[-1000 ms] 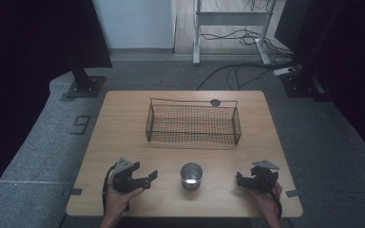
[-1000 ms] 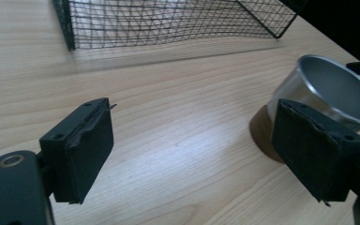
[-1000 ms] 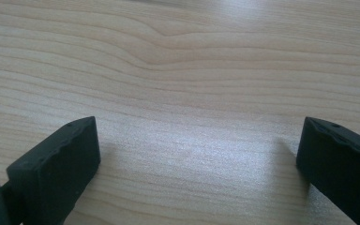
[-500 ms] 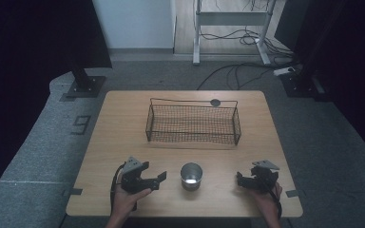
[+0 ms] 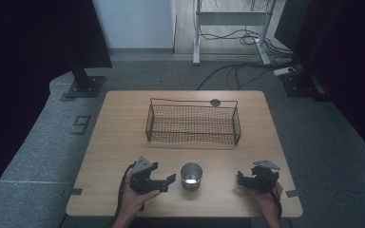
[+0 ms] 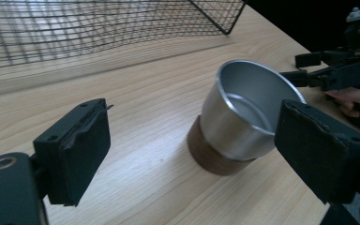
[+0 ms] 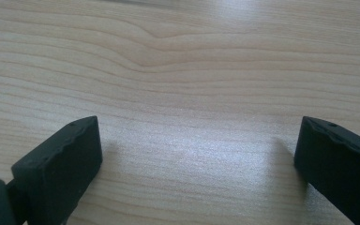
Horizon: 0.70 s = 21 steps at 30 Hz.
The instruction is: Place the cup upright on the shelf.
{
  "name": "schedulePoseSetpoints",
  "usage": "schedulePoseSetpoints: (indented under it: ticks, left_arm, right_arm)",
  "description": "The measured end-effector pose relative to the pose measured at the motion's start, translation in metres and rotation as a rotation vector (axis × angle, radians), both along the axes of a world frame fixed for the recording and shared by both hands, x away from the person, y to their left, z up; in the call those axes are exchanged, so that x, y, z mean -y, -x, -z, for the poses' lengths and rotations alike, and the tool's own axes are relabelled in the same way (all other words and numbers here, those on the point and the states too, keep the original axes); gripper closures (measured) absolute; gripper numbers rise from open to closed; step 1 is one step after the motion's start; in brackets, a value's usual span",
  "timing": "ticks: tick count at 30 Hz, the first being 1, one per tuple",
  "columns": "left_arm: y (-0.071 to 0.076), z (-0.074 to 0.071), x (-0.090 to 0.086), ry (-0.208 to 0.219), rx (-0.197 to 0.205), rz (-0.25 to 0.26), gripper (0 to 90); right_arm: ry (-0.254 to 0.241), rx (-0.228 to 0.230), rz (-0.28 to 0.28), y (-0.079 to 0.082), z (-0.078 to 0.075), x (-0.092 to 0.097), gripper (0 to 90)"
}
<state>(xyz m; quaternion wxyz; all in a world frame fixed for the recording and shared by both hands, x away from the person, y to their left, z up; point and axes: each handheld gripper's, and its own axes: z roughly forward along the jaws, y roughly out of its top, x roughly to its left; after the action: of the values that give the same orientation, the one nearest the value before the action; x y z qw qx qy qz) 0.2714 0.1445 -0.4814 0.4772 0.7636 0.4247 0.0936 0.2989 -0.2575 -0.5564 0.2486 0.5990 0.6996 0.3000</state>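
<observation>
Near the front edge of the desk [image 5: 123, 123], the left tool [image 5: 170, 182] has slid toward the cup [image 5: 191, 175] since the earlier frames, and its jaws have just been opening, with nothing pressed between them. The right tool [image 5: 240, 178] has kept its place, its jaws spread wide over bare wood (nothing lies between them).

From the left gripper view, the cup [image 6: 243, 117] stands upright just ahead of that tool [image 6: 194, 147], nearer one jaw than the other, untouched by either. From above, it sits between the two tools, in front of the basket [image 5: 193, 124].

The cup is round, of brushed metal, with a brown band around its base. The basket is an oblong of thin black wire mesh. The desk is pale, grained wood.
</observation>
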Motion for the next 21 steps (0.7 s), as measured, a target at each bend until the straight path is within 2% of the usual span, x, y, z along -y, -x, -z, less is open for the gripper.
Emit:
schedulePoseSetpoints:
  ticks: [2, 5, 11, 21]
  left_arm:
    - [0.000, 0.000, 0.003, -0.002, -0.001, 0.007, 11.3]
    - [0.000, 0.000, 0.005, 0.026, -0.018, 0.020, 11.2]
    - [-0.003, 0.004, 0.015, -0.002, -0.018, 0.021, 10.5]
    - [-0.004, 0.012, 0.034, -0.033, -0.032, 0.053, 6.9]
  right_arm:
    - [0.000, 0.000, 0.001, 0.000, 0.000, 0.000, 1.1]
    - [0.000, 0.001, 0.001, 0.000, 0.000, 0.000, 1.2]
    - [0.000, 0.001, 0.001, 0.000, 0.000, 0.000, 1.2]
    - [0.000, 0.002, 0.005, 0.000, 0.000, 0.000, 1.7]
